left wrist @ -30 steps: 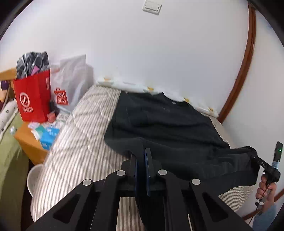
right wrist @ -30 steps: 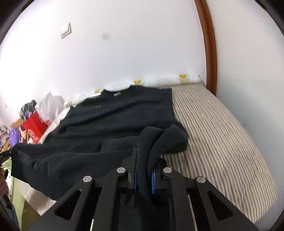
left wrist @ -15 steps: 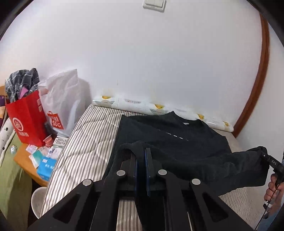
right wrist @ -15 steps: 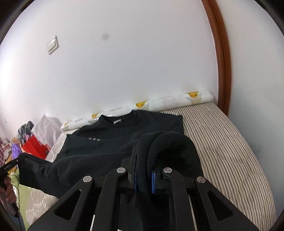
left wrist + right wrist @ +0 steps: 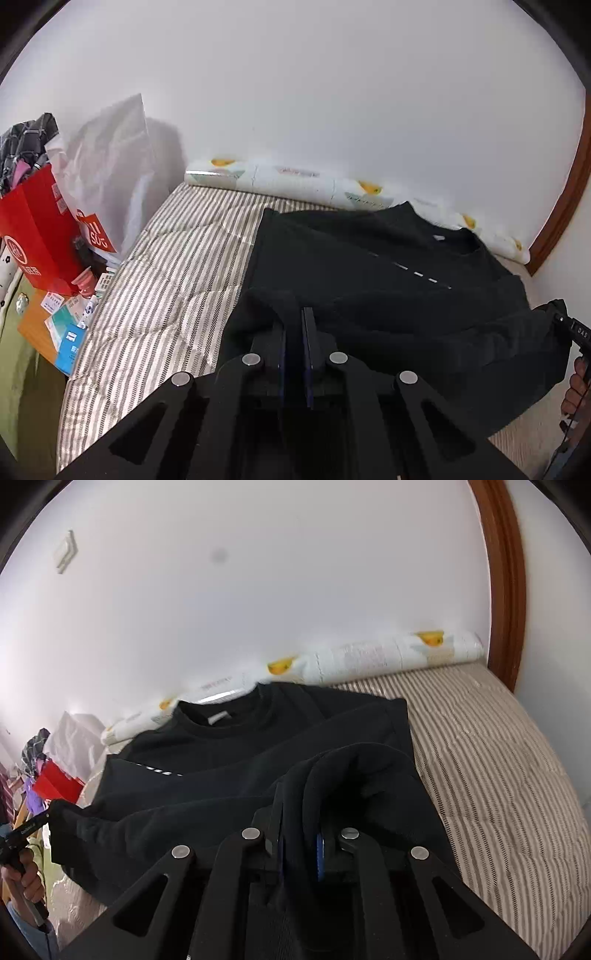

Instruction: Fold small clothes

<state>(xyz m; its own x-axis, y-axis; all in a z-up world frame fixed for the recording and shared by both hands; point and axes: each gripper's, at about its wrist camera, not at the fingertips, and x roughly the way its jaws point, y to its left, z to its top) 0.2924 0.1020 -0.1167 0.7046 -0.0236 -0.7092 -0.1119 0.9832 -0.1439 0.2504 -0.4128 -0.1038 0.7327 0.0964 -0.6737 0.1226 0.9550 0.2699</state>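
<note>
The black sweatshirt (image 5: 388, 266) lies on the striped bed (image 5: 166, 280), collar toward the wall. Our left gripper (image 5: 294, 325) and right gripper (image 5: 299, 812) each pinch one hem corner, lifted above the bed. The hem stretches crosswise between us; the collar lies straight ahead of both jaws.

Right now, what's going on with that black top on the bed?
A person is folding a black sweatshirt on the striped bed. The left gripper and right gripper are each shut on a bottom corner of it, lifting the hem toward the collar. The upper half lies flat; the fold isn't laid down yet.
</note>
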